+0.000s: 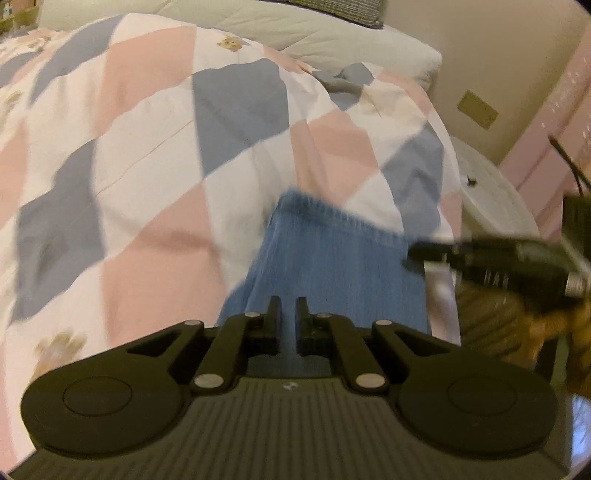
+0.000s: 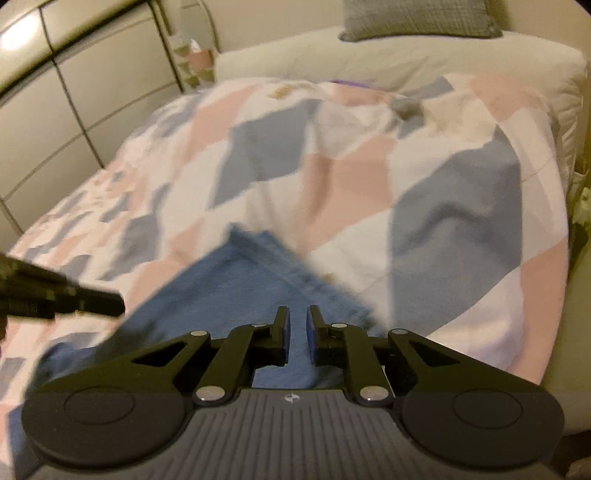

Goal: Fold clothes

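1. The left wrist view alone shows a white round side table (image 1: 495, 199) at 3 o'clock beyond the bed's edge, a pink wall panel (image 1: 546, 122) behind it and a brass-coloured wall plate (image 1: 477, 109) at 2 o'clock; the right gripper (image 1: 417, 254) comes in blurred from 3 o'clock over the edge of the blue jeans (image 1: 332, 251).
2. The right wrist view alone shows pale panelled cupboard doors (image 2: 66, 92) at 10 o'clock; the left gripper (image 2: 114, 304) pokes in from 9 o'clock beside the jeans (image 2: 236, 288).
3. The jeans lie on the bed at 6 o'clock in both views, spread flat under each gripper; a stitched hem edge shows in the right view.
4. The left gripper's fingers (image 1: 274, 314) stand a narrow gap apart with denim seen behind the gap; whether they pinch cloth I cannot tell; the right gripper's fingers (image 2: 282, 325) likewise stand slightly apart over the denim.
5. The bed carries a quilt (image 1: 147, 147) of pink, white and grey-blue diamonds with small bear prints; a cream duvet (image 2: 406, 59) is bunched at 12 o'clock, a grey pillow (image 2: 417, 18) on it.
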The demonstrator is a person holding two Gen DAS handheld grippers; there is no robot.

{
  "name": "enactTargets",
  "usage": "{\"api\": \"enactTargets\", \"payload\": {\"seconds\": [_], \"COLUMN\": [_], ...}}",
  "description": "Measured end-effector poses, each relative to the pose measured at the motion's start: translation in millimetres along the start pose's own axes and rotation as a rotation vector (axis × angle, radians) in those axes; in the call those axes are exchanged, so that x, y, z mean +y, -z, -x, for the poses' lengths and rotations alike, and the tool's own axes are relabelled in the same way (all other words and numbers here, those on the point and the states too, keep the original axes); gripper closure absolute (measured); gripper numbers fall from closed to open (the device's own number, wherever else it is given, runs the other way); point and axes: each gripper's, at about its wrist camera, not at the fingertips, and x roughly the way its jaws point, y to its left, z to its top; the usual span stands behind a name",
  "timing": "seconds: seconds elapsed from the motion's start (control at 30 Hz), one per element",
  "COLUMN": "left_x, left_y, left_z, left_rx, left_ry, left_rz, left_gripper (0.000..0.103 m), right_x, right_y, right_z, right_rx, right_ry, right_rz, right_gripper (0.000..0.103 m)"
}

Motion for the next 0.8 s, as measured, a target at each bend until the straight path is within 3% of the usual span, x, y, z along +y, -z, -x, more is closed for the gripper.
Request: {"api": "enactTargets", "payload": {"seconds": [0.13,0.2,0.23,0.37,0.53,0.6,0.67,0.73,0.8], "left_x": [9,20,26,52,60,63,69,74,64], "left_y": [65,99,116,171,213,226,234,242,245], "left_z": [34,45,50,86,144,150,142,132,143], "left_rx": [0.053,0.090,0.106,0.109,0.059,0.064,0.103,0.146,0.134], "left_ry": [-0.033,-0.065,-0.083,-0.112,-0.137,-0.130,-0.150,-0.172,-0.180], "left_rz": [-0.005,0.016,0.028,0.115,0.144,0.168,0.184,0.198,0.101], "left_gripper": [0.099,0.099,0.099,0.100,0.100,0.099,0.099,0.097,0.096], "right_x": [50,78,91,127,172,192,208,212,218], "right_y": [46,82,102,144,169,185,206,211,208], "right_z": [16,11,7,24,69,71,63,65,78], "right_rx": [0.047,0.124,0.167,0.160,0.111,0.148,0.204,0.201,0.174], "right_ry": [-0.091,-0.114,-0.115,-0.040,-0.067,-0.081,-0.036,-0.007,0.009], "right_rz": [-0.016,-0.015,-0.010,0.005,-0.009,0.014,0.053,0.042,0.058], "right_gripper": [0.084,0.084,0.084,0.079,0.077,0.073,0.071,0.071,0.062]}}
